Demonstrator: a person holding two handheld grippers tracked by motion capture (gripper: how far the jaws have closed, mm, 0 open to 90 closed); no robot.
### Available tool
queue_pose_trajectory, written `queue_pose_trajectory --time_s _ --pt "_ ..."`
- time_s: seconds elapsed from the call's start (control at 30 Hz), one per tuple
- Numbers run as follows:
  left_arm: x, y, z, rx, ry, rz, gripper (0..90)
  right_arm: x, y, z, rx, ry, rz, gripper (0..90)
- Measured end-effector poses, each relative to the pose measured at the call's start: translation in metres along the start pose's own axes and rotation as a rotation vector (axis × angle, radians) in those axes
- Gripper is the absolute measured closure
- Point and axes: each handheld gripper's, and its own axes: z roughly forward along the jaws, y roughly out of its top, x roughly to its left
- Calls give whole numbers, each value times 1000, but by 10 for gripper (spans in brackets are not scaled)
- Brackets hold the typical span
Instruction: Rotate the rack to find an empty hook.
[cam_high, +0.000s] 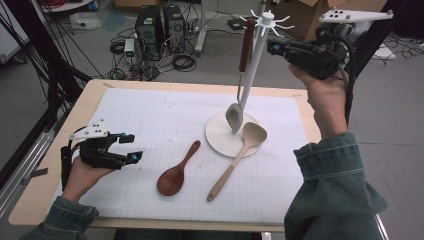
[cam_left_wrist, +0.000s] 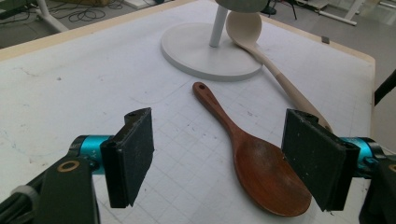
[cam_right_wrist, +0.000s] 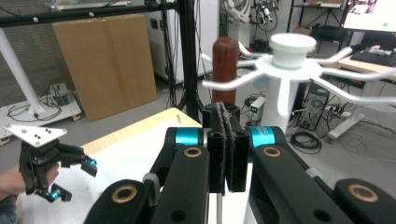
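My left gripper (cam_high: 131, 148) rested low on the white gridded mat (cam_high: 150, 115) at the near left, jaws standing wide apart with nothing between the pads and nothing touched. In the left gripper view the dark brown wooden spoon (cam_left_wrist: 254, 158) lay flat on the mat just beyond those jaws, bowl toward me, handle pointing away toward the rack. Beyond it lay the pale wooden spoon (cam_high: 235, 160), its bowl resting on the edge of the round white base (cam_high: 220, 137) of the hanging rack (cam_high: 260, 55). A grey ladle with a brown handle (cam_high: 242, 75) hung from one of the rack's upper hooks. My right gripper (cam_high: 274, 48) was raised level with the rack's top, close beside it, pads pressed flat together and empty; the right gripper view showed the ladle's handle end (cam_right_wrist: 225, 70) just beyond them.
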Motion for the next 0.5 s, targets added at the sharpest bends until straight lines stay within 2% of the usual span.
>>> queue_pose_trajectory --time_s 0.27,0.5 --pt "-1 0 1 2 0 1 260 -11 -6 -24 -20 -45 15 896" --pt "0 0 1 2 0 0 261 -22 -2 -24 -28 -72 27 896"
